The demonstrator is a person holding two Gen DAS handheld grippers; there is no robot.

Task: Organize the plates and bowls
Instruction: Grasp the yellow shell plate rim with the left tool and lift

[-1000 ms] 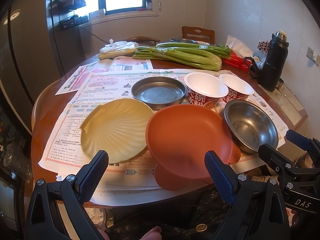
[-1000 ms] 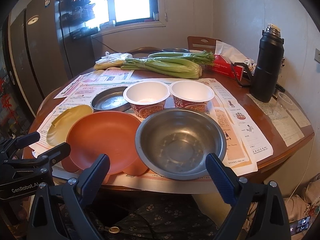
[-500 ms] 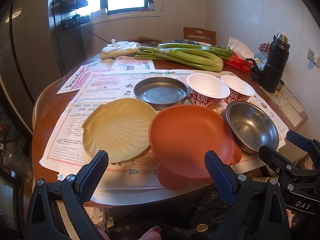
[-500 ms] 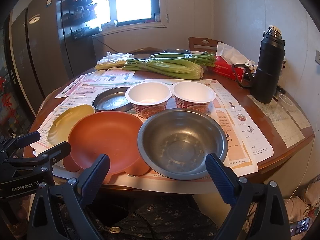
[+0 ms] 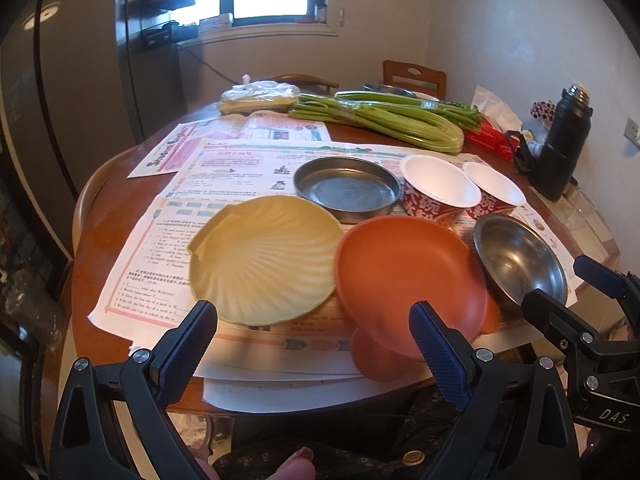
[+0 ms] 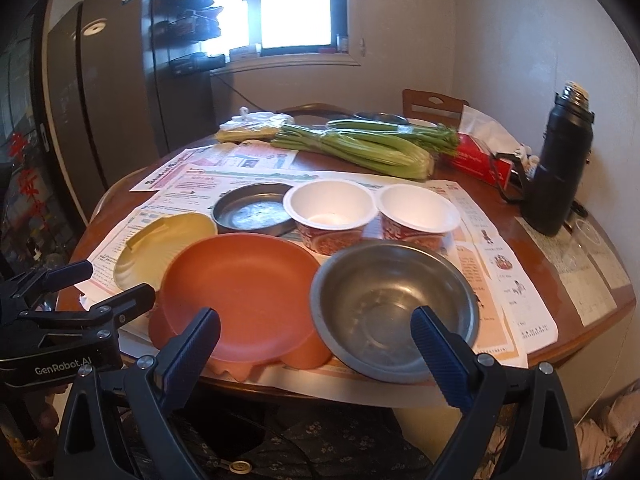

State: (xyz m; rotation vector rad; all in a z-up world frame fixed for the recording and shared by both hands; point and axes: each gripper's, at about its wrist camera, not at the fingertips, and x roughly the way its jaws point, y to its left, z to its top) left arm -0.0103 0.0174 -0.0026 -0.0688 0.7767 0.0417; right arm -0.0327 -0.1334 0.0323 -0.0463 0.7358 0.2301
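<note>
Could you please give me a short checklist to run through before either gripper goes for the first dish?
1. Left gripper open and holding nothing: ok.
2. Right gripper open and holding nothing: ok.
3. Steel bowl sits empty in front of the right gripper, its rim free to pinch: ok.
4. Orange plate clear of its neighbours: not ok, its edge overlaps the yellow shell plate.
5. Two paper bowls and the steel pan upright and empty: ok.
6. Newspaper under the dishes will stay put when one is lifted: cannot tell.
</note>
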